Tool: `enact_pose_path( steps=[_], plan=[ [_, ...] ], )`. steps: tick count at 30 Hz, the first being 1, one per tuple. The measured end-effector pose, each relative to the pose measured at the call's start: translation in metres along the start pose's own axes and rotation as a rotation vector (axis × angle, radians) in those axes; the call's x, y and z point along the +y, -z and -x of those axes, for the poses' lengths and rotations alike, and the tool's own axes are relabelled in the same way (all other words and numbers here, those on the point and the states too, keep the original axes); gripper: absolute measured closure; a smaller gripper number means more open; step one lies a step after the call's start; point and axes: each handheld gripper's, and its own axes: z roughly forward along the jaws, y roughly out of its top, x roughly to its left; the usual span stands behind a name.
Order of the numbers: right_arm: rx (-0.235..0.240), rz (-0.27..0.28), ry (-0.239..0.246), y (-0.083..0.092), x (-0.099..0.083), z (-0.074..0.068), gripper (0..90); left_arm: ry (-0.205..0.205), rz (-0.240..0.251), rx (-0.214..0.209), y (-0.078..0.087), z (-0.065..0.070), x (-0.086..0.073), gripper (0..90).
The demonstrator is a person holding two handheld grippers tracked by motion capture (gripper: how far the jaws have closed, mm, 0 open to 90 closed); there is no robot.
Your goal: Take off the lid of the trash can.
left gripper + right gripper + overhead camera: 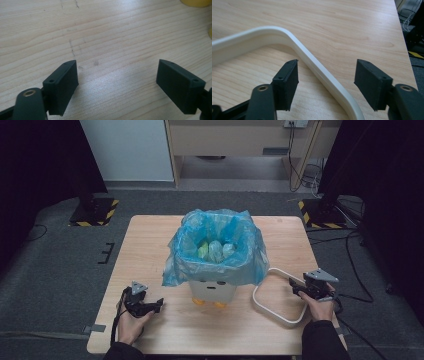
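Note:
A small white bin (214,290) with yellow feet (196,2) stands mid-table, lined with a blue plastic bag (180,265) that droops over its rim. Several crumpled pale wads (216,251) lie inside the bag. To the bin's right a white rounded ring frame (272,302) lies flat on the wood. My right gripper (294,285) is at the ring's right side. It is open, and the ring's rail (317,67) runs between its jaws (327,75) with neither pad pressing on it. At the front left my left gripper (159,304) is open over bare wood (117,72), pointing toward the bin.
The wooden table (150,235) ends just behind both hands at the front. Two black stand bases with yellow-black stripes (94,211) (320,212) sit on the grey floor beyond the far corners. Cables (350,265) trail along the floor at right.

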Motion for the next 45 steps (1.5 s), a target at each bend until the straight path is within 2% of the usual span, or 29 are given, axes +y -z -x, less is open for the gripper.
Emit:
enact_pose_path(
  steps=[4,6,9,13,20,22,27,33,38,45],
  plan=[
    [0.009,0.038,-0.019,0.003,0.004,-0.002,32.2,0.028,0.022,0.0,0.003,0.0,0.001,18.4],
    [0.011,0.058,-0.027,0.005,0.007,-0.004,30.6,0.028,0.033,-0.001,0.005,-0.001,0.003,18.9],
    [0.001,0.086,-0.009,0.008,0.012,-0.007,28.8,0.046,0.061,-0.001,0.009,-0.002,0.004,19.2],
    [-0.006,0.138,-0.013,0.011,0.019,-0.011,26.1,0.053,0.084,-0.009,0.012,-0.002,0.006,19.9],
    [-0.018,0.187,-0.037,0.021,0.029,-0.015,21.0,0.063,0.163,-0.016,0.025,-0.002,0.014,19.4],
    [-0.019,0.215,-0.044,0.024,0.032,-0.017,19.8,0.064,0.185,-0.019,0.029,-0.001,0.017,18.8],
    [-0.018,0.249,-0.034,0.03,0.04,-0.021,18.5,0.06,0.231,-0.03,0.038,0.003,0.025,17.6],
    [0.004,0.283,-0.046,0.039,0.051,-0.025,17.2,0.064,0.278,-0.04,0.05,0.005,0.033,16.6],
    [-0.001,0.312,-0.042,0.045,0.058,-0.026,16.5,0.07,0.313,-0.046,0.059,0.006,0.04,16.4],
    [0.009,0.321,-0.034,0.053,0.068,-0.03,15.6,0.073,0.349,-0.054,0.069,0.006,0.048,16.3]
  ],
)
